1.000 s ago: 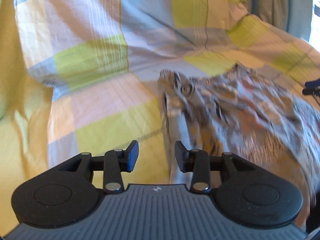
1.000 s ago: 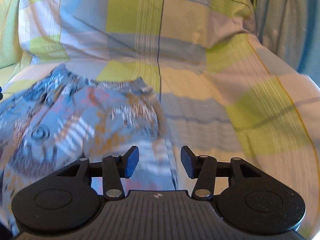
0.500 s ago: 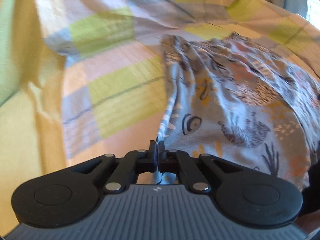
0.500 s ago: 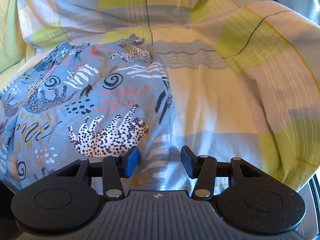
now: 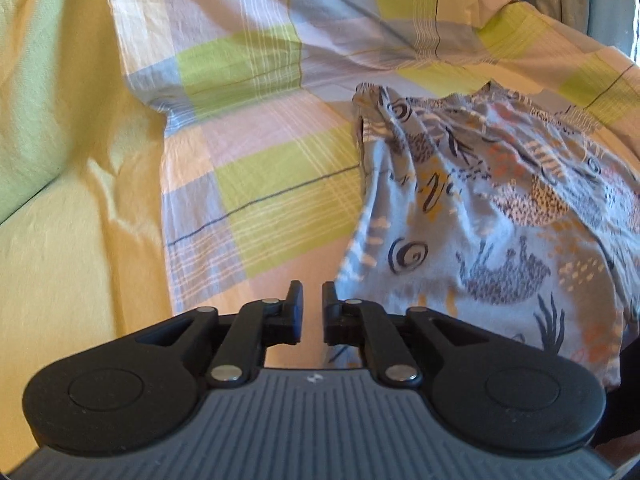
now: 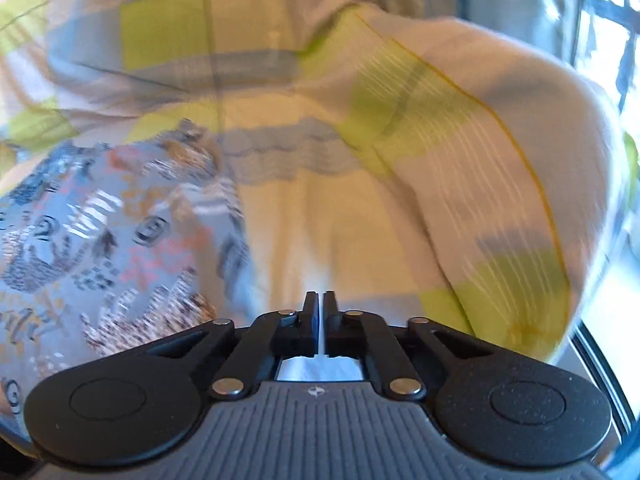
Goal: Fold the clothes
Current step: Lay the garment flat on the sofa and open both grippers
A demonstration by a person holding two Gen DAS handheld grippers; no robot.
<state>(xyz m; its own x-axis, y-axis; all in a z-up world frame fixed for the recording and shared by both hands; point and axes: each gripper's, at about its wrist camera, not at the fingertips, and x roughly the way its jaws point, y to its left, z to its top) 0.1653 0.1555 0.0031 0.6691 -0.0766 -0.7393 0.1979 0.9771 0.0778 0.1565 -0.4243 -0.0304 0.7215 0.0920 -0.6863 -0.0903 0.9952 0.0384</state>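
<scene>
From the left wrist view the printed garment [image 5: 500, 220], blue-grey with animals and spirals, lies spread on the checked bedspread [image 5: 272, 184], its gathered edge toward the pillow end and its near corner just beside the left gripper [image 5: 312, 300]. That gripper sits low over the bedspread, its fingers a small way apart with nothing between them. A plain yellow sheet [image 5: 72, 260] shows at the left only here. The right wrist view is blurred; it alone shows a window [image 6: 608, 40] at the right. There the garment [image 6: 112, 232] lies left of the right gripper [image 6: 319, 304], whose fingers are nearly together, a sliver of light between them; whether they pinch cloth I cannot tell.
</scene>
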